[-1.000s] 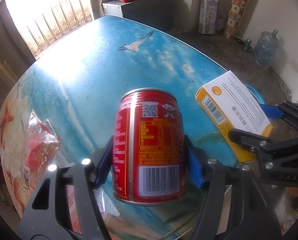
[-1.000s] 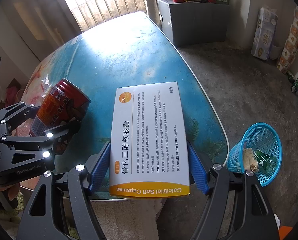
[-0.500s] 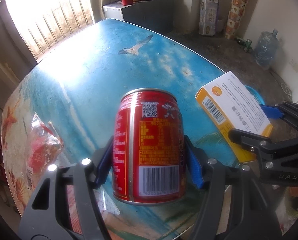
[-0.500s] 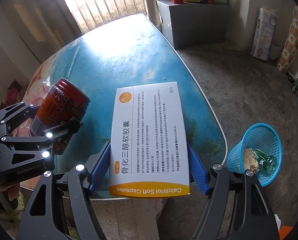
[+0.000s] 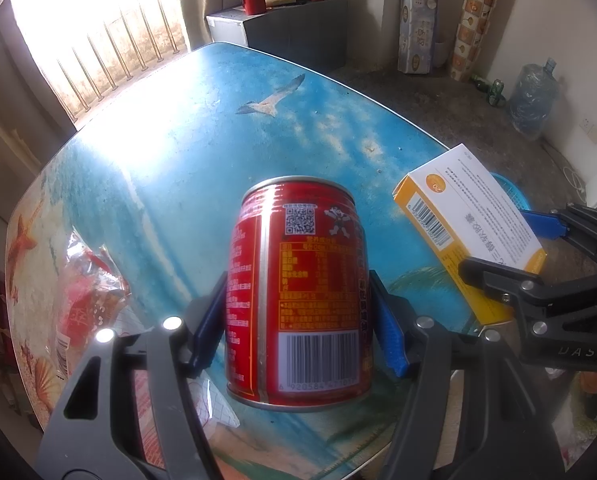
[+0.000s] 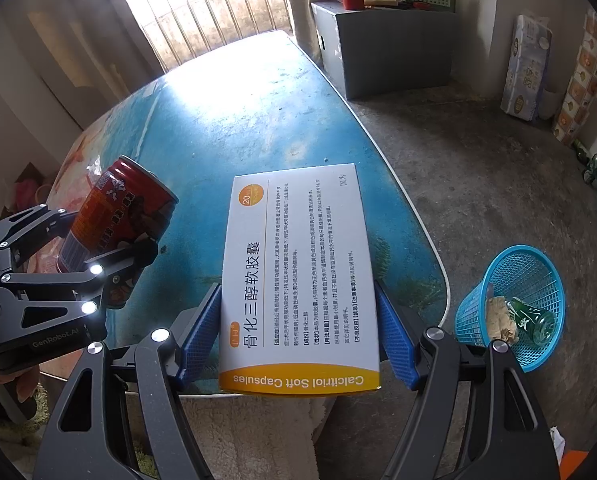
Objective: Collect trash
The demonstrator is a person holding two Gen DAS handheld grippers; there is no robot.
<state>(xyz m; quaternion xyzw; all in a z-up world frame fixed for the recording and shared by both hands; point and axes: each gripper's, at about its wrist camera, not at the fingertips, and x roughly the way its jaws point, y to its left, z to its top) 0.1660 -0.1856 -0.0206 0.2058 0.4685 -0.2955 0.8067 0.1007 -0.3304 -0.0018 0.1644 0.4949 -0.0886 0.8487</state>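
The left gripper (image 5: 298, 312) has its blue pads clamped on the sides of a red metal drink can (image 5: 298, 296), held tilted above the blue sea-printed table (image 5: 218, 140). The right gripper (image 6: 298, 332) grips a white-and-orange cardboard medicine box (image 6: 298, 272) (labelled "Calcitriol Soft Capsules") over the table's near edge. A blue plastic mesh basket (image 6: 538, 272) stands on the floor beside the table, holding a green bottle (image 6: 532, 320) and crumpled paper (image 6: 500, 316). A crinkled clear-and-red plastic wrapper (image 5: 86, 300) lies on the table, left of the can.

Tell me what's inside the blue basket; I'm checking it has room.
The blue basket holds a green bottle and crumpled brownish paper. Anything beneath them is hidden.
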